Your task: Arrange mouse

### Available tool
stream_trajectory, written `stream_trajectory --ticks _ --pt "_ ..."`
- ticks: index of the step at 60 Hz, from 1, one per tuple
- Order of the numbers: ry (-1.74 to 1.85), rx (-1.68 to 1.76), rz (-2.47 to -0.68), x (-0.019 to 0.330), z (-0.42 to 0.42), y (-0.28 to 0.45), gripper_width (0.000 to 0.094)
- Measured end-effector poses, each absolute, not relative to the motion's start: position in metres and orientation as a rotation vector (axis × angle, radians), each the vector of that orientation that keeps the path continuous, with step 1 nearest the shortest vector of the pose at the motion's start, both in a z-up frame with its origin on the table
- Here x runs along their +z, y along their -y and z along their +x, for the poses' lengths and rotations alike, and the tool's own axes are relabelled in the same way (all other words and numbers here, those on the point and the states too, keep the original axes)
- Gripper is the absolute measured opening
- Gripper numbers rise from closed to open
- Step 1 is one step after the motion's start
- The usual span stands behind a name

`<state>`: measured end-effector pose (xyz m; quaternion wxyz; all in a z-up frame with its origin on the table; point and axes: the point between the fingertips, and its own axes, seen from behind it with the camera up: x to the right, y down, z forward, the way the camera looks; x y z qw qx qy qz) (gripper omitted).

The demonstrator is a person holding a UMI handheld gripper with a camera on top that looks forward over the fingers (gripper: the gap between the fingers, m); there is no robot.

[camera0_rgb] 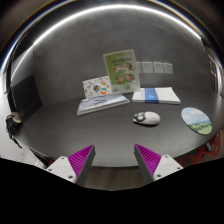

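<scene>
A grey and white computer mouse [146,118] lies on the dark round table [100,128], beyond my fingers and a little to the right. A round green mouse mat [197,121] lies to the right of the mouse, near the table's edge. My gripper [112,160] is open and empty, its magenta pads [80,158] wide apart over the near part of the table. Nothing stands between the fingers.
A booklet [103,102] and a blue and white book [158,95] lie at the far side of the table. A green poster [121,68] and small papers hang on the wall behind. A dark monitor [22,100] stands at the left.
</scene>
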<state>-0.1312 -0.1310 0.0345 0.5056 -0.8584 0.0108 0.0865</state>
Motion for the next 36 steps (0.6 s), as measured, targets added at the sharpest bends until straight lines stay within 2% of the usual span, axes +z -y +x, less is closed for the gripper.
stream_trajectory --ticks 6,18,36 --pt "-0.015 0.196 -2.085 0.016 -0.077 0.119 0.0818" --pt "0.034 0.060 -2.072 0.008 0.010 0.068 0.0821" --pt "0.150 0.041 -2.121 -0.008 0.020 -0.011 0.0811"
